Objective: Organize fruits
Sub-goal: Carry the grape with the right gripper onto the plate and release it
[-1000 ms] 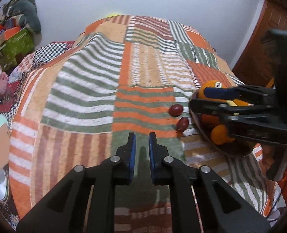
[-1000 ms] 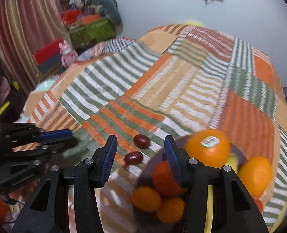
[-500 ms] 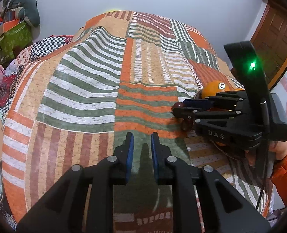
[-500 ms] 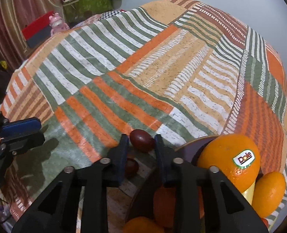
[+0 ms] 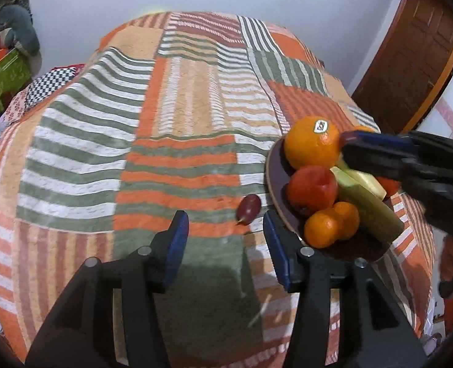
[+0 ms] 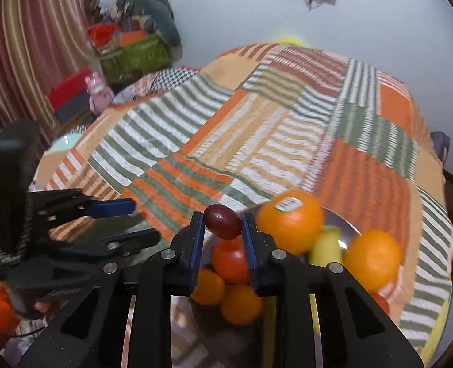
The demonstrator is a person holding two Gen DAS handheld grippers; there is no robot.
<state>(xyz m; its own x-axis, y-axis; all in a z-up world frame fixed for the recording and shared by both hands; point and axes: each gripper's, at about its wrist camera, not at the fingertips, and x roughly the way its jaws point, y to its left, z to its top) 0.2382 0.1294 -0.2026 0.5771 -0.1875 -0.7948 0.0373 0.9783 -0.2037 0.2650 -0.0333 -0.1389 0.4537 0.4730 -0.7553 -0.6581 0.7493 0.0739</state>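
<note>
On the bed [image 5: 82, 141], under a striped patchwork quilt, the scene reads from left to right as follows. Left: the left tool [image 5: 225, 239], its jaws having just been opening, stands part-way apart with nothing between the pads; it hovers low over the quilt. Just beyond its tips, and just beside the rim of the plate [image 5: 274, 184], one grape [image 5: 248, 205] lies loose on the quilt with its stem end toward the tool. Centre right: the dark plate already carries a large orange [image 5: 311, 146] with a sticker, a red fruit [image 5: 312, 190], two small mandarins [image 5: 332, 224] and a pale green-yellow piece, probably a banana [image 5: 368, 201]. Right: the right tool [image 6: 221, 226], seen along its own fingers in the right wrist view, is closed tight on a second grape [image 6: 223, 220], pinched end to end between the blue pads and raised over the near side of the plate, above the red fruit.

Progress, as judged from these views: most fruit is gathered on the plate. One grape is in transit and not yet set down; the other is untouched on the quilt, and the left tool appears lined up for it. Remaining work is probably to release the held grape among the fruit and bring in the last one. No other stray fruit is visible on the quilt.
</note>
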